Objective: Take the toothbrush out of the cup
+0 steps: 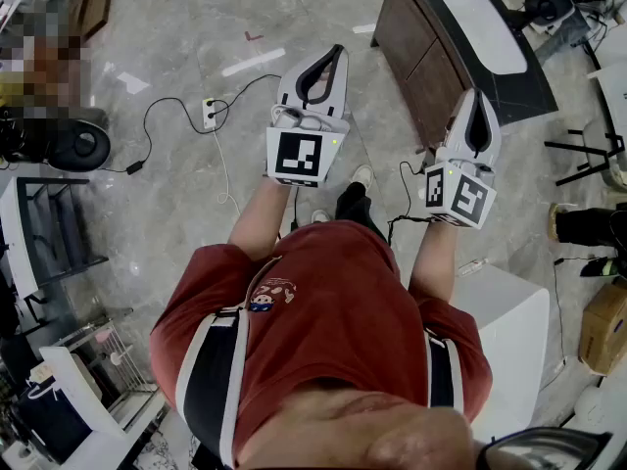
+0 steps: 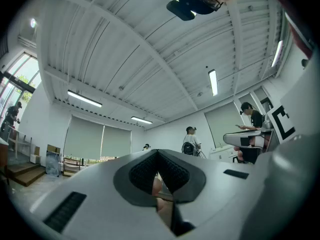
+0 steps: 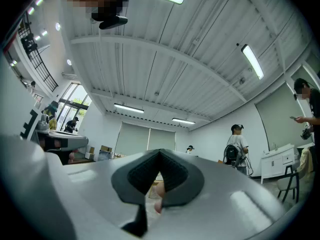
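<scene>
Neither a toothbrush nor a cup shows in any view. In the head view the person stands on a grey stone floor and holds both grippers out in front at waist height. My left gripper (image 1: 338, 53) is shut, its jaws meeting at the tip with nothing between them. My right gripper (image 1: 477, 96) is shut and empty too, close to a dark cabinet. Both gripper views look slightly upward at a white ceiling, with the left gripper (image 2: 158, 152) and the right gripper (image 3: 160, 152) closed to a point.
A dark cabinet (image 1: 421, 62) with a white basin top stands ahead on the right. A white box (image 1: 514, 331) sits by the person's right side. A power strip (image 1: 210, 113) and cables lie on the floor. Shelving (image 1: 49, 233) stands at left. Other people (image 3: 235, 144) stand farther off.
</scene>
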Tool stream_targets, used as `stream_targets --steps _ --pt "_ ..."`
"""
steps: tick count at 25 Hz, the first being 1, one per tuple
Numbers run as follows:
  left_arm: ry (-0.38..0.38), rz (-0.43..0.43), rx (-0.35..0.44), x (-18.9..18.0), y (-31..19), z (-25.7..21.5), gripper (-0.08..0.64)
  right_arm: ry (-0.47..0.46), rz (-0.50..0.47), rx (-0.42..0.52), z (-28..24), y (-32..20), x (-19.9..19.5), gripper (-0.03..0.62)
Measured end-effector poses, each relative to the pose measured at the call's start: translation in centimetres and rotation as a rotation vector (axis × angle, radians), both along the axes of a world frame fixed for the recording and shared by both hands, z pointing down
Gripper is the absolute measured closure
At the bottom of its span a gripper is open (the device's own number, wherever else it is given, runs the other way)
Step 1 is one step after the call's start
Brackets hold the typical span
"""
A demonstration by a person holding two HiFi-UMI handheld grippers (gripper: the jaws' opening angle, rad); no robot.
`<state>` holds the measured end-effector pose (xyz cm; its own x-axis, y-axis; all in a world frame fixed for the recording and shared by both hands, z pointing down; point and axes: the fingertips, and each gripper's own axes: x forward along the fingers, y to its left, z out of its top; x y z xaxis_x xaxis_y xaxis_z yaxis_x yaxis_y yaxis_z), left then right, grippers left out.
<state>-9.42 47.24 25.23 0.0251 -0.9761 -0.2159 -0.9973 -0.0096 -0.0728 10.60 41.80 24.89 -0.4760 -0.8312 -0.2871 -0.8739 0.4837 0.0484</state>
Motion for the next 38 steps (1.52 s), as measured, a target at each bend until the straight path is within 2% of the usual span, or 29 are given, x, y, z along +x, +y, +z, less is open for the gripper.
stream_targets --steps 8,16,24,38 --pt "0.016 0.020 -0.032 0.4 -1.0 0.9 0.555 0.012 0.003 -0.023 0.6 -0.6 -0.2 0.583" --pt "0.025 0.060 -0.076 1.7 -4.3 2.6 0.555 -0.019 0.025 -0.077 2.4 -3.4 0.9 0.583" --pt "0.016 0.107 -0.135 3.0 -10.8 4.8 0.554 -0.034 0.049 -0.126 4.9 -9.0 2.4 0.583" --pt "0.001 0.134 -0.089 7.7 -23.7 1.7 0.554 -0.150 0.074 -0.110 3.3 -21.3 8.0 0.583"
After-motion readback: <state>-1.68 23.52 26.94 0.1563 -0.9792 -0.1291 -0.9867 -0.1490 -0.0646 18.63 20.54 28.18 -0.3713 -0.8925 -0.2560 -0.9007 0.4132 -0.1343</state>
